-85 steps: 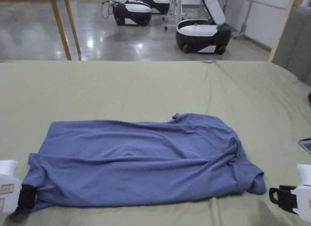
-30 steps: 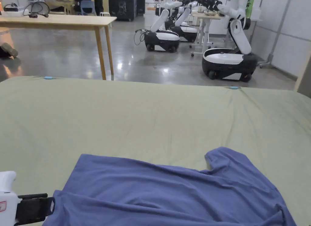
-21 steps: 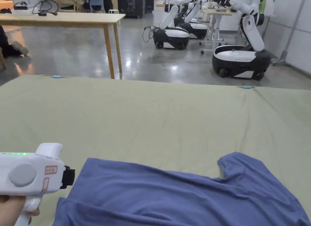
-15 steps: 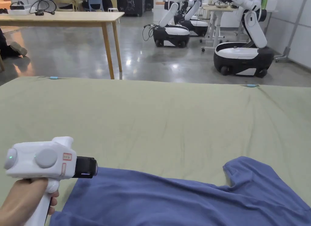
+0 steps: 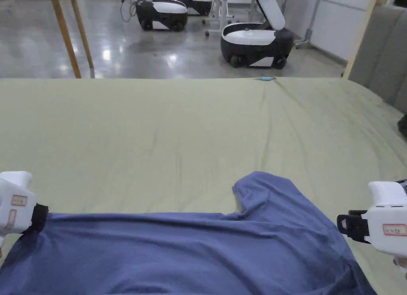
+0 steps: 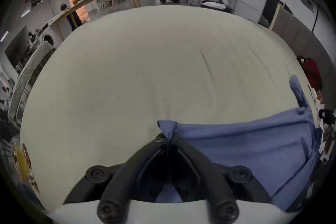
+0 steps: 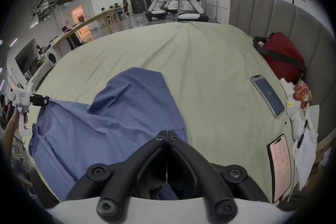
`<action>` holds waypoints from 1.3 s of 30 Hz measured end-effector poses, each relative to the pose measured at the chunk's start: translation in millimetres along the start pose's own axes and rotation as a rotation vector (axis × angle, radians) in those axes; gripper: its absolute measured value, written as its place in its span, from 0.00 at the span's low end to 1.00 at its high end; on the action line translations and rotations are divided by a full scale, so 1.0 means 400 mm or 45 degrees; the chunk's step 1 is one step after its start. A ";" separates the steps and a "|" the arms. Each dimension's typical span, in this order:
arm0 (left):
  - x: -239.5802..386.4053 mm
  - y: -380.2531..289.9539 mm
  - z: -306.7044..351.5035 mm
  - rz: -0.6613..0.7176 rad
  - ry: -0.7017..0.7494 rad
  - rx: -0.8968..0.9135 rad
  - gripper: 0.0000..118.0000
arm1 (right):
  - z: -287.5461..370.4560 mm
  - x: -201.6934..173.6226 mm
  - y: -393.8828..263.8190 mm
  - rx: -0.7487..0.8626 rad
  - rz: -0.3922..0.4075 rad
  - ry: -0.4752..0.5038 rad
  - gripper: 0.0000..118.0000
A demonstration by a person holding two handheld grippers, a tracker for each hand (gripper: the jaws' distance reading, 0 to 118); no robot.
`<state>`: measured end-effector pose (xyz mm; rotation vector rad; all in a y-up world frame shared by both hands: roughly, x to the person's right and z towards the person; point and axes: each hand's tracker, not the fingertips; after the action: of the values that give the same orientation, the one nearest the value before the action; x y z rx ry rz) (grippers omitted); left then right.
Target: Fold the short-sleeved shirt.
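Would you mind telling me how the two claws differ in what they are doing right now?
The left claw pinches a corner of the blue shirt between its jaws; the right claw is closed on nothing, jaws meeting. The left one pulls cloth taut; the right sits beside the shirt's edge. Both are black and shut.

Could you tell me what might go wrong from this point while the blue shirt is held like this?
The left gripper pinches only a small tuck at one corner of the shirt; a hard pull could slip it free.

The right gripper is shut with no cloth between its jaws, so a one-sided lift would probably skew the fold.

The sleeve lies bunched on the green sheet and may get folded in creased.
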<state>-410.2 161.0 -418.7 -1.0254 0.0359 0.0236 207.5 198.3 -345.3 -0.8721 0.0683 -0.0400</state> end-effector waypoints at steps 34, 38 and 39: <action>-0.066 -0.184 0.349 0.048 -0.164 0.168 0.01 | 0.235 -0.006 -0.022 0.105 0.014 0.071 0.01; -0.077 -0.280 0.437 0.041 -0.193 0.247 0.01 | 0.343 -0.014 -0.114 0.162 0.005 0.095 0.01; -0.079 -0.309 0.454 0.050 -0.196 0.266 0.01 | 0.366 -0.010 -0.142 0.171 0.009 0.102 0.01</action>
<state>-433.8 252.1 -217.5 -0.8112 -0.0803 0.1316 214.2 273.7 -207.7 -0.7355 0.1420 -0.0718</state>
